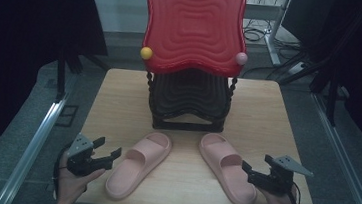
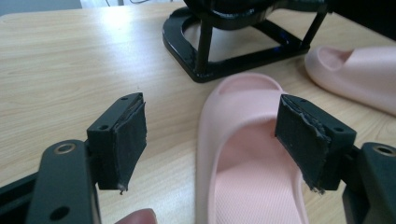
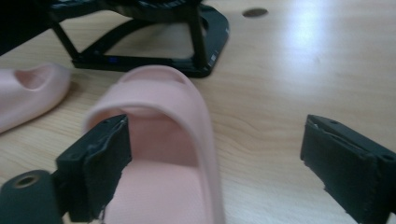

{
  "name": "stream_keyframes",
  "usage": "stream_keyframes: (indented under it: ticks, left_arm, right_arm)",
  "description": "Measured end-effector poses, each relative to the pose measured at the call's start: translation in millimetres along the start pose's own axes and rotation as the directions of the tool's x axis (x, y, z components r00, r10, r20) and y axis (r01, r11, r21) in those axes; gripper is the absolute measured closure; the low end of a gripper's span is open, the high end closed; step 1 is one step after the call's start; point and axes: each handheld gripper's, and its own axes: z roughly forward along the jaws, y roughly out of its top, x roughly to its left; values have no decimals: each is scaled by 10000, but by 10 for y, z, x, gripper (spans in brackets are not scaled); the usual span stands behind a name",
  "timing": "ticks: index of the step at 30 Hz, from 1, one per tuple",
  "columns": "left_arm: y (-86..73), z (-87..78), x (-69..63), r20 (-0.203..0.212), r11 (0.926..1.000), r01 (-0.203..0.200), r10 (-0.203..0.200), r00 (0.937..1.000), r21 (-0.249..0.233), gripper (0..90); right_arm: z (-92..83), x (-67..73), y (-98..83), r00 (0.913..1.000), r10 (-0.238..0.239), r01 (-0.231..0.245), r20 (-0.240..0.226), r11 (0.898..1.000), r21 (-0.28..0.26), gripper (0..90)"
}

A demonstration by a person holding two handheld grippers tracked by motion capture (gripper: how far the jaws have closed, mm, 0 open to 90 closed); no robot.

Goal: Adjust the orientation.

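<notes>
Slippers, two pink ones, lie on the wooden tabletop (image 1: 267, 120) near the person, toes pointing toward a black rack (image 1: 189, 103) with a red tray (image 1: 193, 28) on top. Left slipper (image 1: 139, 164) sits just right of the left gripper (image 1: 106, 156), whose jaws stand wide apart, holding nothing. Right slipper (image 1: 228, 168) lies just left of the right gripper (image 1: 252, 173); its jaws gape too, straddling the slipper's outer edge without pressing it.

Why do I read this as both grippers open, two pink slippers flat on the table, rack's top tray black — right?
Not quite: the top tray is red, as the high view shows. Both grippers, left and right, are open, and the two pink slippers lie flat on the table.
</notes>
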Motion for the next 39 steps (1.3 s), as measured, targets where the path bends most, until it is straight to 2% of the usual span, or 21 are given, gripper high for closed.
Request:
stream_keyframes:
  ticks: [4,5,9,10,11,12,13,14,15,16,17,20,21,22,23,25,27,29,34,36,39]
  left_arm:
    - [-54,-27,-39,-292,9992,-188,198,9994,363,259]
    - [-90,-71,-31,-421,9987,-144,164,9990,489,257]
    - [-138,-126,11,-514,9988,179,-156,9986,448,277]
    - [-153,-129,44,-702,9986,98,-61,9975,513,313]
    - [-153,-129,44,-702,9986,98,-61,9975,513,346]
    - [-153,-127,65,-949,9982,72,-15,9955,597,346]
    - [-150,-133,83,-1230,9978,51,30,9924,658,472]
    - [-150,-141,101,-1396,9980,74,15,9902,635,472]
    - [-152,-152,118,-1474,9979,124,-29,9891,635,543]
    - [-158,-174,130,-1533,9971,167,-50,9882,749,626]
    - [-180,-198,127,-1626,9952,108,52,9867,973,754]
    - [-222,-207,121,-1434,9918,128,56,9897,1269,882]
    - [-275,-189,111,-1076,9876,175,-6,9942,1563,895]
    - [-275,-189,111,-1076,9876,175,-6,9942,1563,897]
    - [-306,-162,106,-957,9837,137,36,9954,1794,897]
    - [-372,-93,103,-997,9743,107,120,9949,2250,899]
    - [-443,-24,124,-789,9642,305,-100,9968,2634,899]
    - [-457,-7,122,-725,9614,352,-159,9972,2729,899]
    - [-556,53,49,-637,9401,232,-16,9980,3401,898]
    - [-602,62,30,-537,9355,212,-23,9986,3526,898]
    - [-671,96,29,-618,9272,270,-42,9981,3736,898]
  right_arm:
    - [-26,59,49,9997,-240,239,-87,9997,-41,142]
    - [-50,75,70,9998,-66,64,-193,9999,-102,164]
    - [-14,77,101,9997,-36,36,-259,10000,1,179]
    - [29,40,114,9993,272,-273,-253,9996,-38,195]
    - [44,24,118,9987,377,-380,-344,9992,-77,204]
    - [44,24,118,9987,377,-380,-344,9992,-77,204]
    - [60,31,124,9986,368,-374,-375,9992,-167,218]
    - [60,31,124,9986,368,-374,-375,9992,-167,218]
    - [56,45,132,9989,246,-254,-402,9995,-191,222]
    - [45,60,141,9989,144,-154,-442,9996,-236,224]
    - [15,88,153,9983,105,-130,-580,9990,-424,226]
    - [-8,133,139,9977,125,-161,-669,9984,-539,226]
    - [-14,153,128,9976,56,-93,-689,9986,-530,226]
    - [-23,168,117,9971,-41,4,-755,9988,-494,226]
    - [-23,168,117,9971,-41,4,-755,9988,-494,226]
    - [-29,178,109,9964,21,-60,-842,9989,-463,225]
    - [-19,169,139,9951,186,-241,-967,9982,-558,226]
    - [-11,172,150,9950,128,-183,-992,9984,-544,226]
    - [8,232,152,9930,-68,9,-1183,9987,-501,226]
    - [0,254,153,9919,-118,52,-1263,9986,-521,226]
    - [-10,279,174,9898,-229,150,-1409,9983,-567,226]
